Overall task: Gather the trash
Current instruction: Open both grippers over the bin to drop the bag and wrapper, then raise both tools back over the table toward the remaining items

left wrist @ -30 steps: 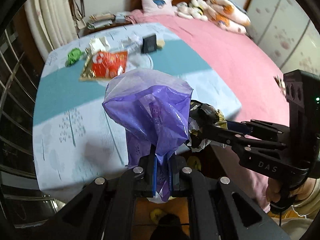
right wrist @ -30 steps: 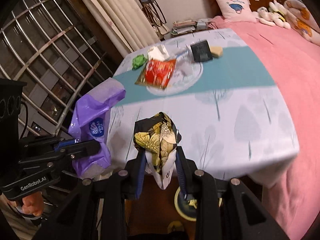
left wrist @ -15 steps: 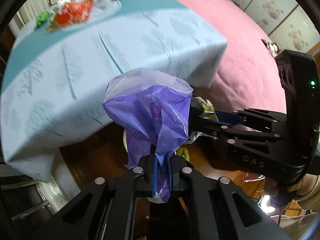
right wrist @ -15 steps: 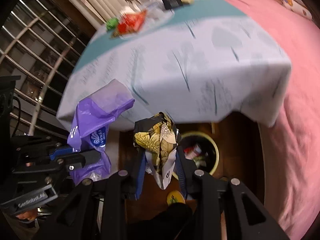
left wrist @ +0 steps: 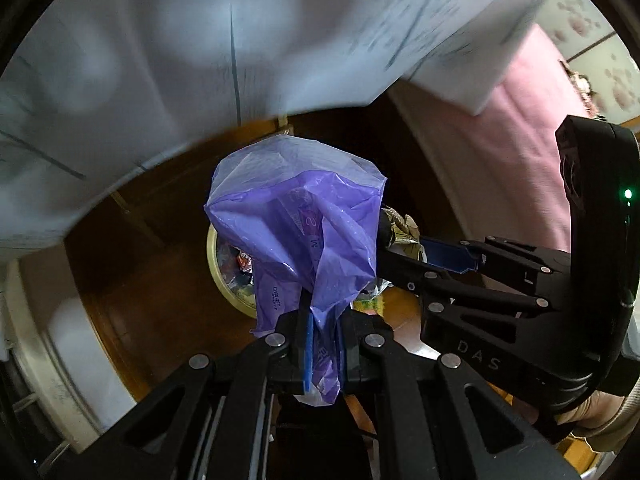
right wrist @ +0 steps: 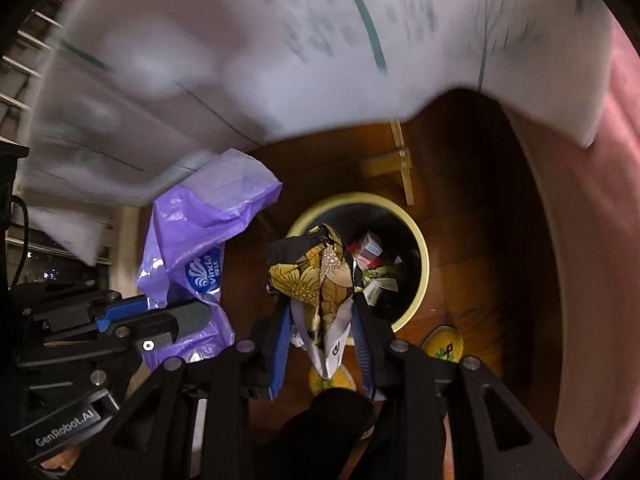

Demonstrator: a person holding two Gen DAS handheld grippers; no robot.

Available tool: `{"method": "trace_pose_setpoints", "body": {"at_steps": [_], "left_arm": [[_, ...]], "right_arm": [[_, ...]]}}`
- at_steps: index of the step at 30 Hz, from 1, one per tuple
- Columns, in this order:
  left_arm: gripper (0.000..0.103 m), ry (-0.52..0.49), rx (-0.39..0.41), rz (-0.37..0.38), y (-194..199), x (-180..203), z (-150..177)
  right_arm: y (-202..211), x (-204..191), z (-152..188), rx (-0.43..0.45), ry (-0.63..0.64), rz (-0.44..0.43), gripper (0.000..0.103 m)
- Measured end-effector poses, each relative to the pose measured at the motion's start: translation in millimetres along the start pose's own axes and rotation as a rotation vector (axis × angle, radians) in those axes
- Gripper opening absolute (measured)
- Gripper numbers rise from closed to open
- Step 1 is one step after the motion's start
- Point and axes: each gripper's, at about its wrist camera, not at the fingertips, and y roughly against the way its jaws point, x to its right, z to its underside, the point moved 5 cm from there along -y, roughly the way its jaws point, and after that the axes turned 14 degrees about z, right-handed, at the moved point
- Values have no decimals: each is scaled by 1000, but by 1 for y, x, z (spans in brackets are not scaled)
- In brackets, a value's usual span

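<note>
My left gripper (left wrist: 322, 344) is shut on a crumpled purple plastic bag (left wrist: 296, 236), which also shows in the right wrist view (right wrist: 200, 248). My right gripper (right wrist: 322, 344) is shut on a black and gold flowered wrapper (right wrist: 316, 276) with a white tail; a bit of the wrapper shows in the left wrist view (left wrist: 402, 228). Both are held low over the wooden floor, beside each other. A round yellow-rimmed trash bin (right wrist: 420, 252) with rubbish inside stands on the floor just beyond the wrapper. The bin is partly hidden behind the purple bag in the left wrist view (left wrist: 218, 272).
The table's pale tablecloth (right wrist: 280, 52) hangs overhead at the top of both views. A pink bedspread (right wrist: 592, 240) drapes down on the right. Yellow slippers (right wrist: 444, 346) show on the floor near the bin. A window grille (right wrist: 20, 76) is at far left.
Both grippers have dropped from tabletop height to below the table edge, still holding the bag and the wrapper. The table top has left view and the bin now sits just ahead.
</note>
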Motion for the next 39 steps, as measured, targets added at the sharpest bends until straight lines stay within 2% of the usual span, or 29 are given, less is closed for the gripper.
{"method": "trace_pose_setpoints", "body": {"at_steps": [4,6,7,9,10,11,14,16,20,29,34,39], "left_arm": [[8,3,-9,-23,-44,-25,0],[15,-1,-1,-31,-57,-34,1],[21,-3,6,-39,-61,-38,1],[46,-5,10,-63,-73,-45,-1],[63,-1,12,-86,-78,-49,-3],[67,9,19,-105,-81,-54,-3],[70,48,15,-122,-88,-66,-3],[72,67,29,-143,-89,-69,-7],[80,95,67,-171,-79,-72,-12],[82,99,143,-194,-13,-53,-14],[84,104,163,-176,38,-29,-15],[85,97,218,-154,113,3,-21]], "right_arm": [[-53,4,1,-38,-18,1,31],[-73,5,1,-48,-14,-1,33],[-85,6,0,-54,-12,5,33],[-105,7,-1,-70,-17,4,36],[-112,10,-2,-75,-20,1,37],[-117,12,-1,-77,-24,3,40],[-131,12,-3,-79,-9,15,58],[-133,12,-2,-71,-6,23,60],[-126,13,-6,-53,-14,17,60],[-73,14,-16,-24,3,12,60],[-17,12,-22,-10,7,15,60],[50,5,-32,16,12,14,60]]}}
